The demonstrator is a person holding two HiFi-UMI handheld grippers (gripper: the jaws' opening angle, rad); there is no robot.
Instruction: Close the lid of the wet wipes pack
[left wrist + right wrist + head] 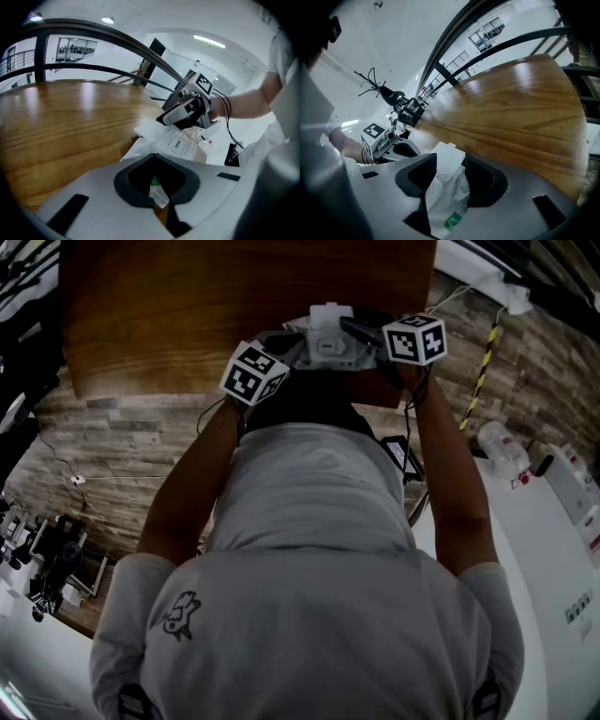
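Brown, wood-grained bench (pixel 70 122), glossy top. A person in a pale grey shirt (pixel 309 549) leans over its near edge, both arms stretched forward.

The white, soft, crinkled wet wipes pack (pixel 180 140) is at the near edge of the bench, held between the two tools. A square label on its face reads OPEN.

Left gripper (pixel 157 187): grey jaws with dark pads, drawn narrow. They pinch one corner of the pack, the corner with the small green mark. A sliver of wood shows below the pinch.

Right gripper (pixel 445 183): jaws also narrow, clamped on the bunched white wrap at the other end of the pack. A white flap (pixel 447 157) stands up between the pads, raised off the pack and not lying flat.

In the head view the two black-and-white marker cubes sit close together, one on each side of the pack.
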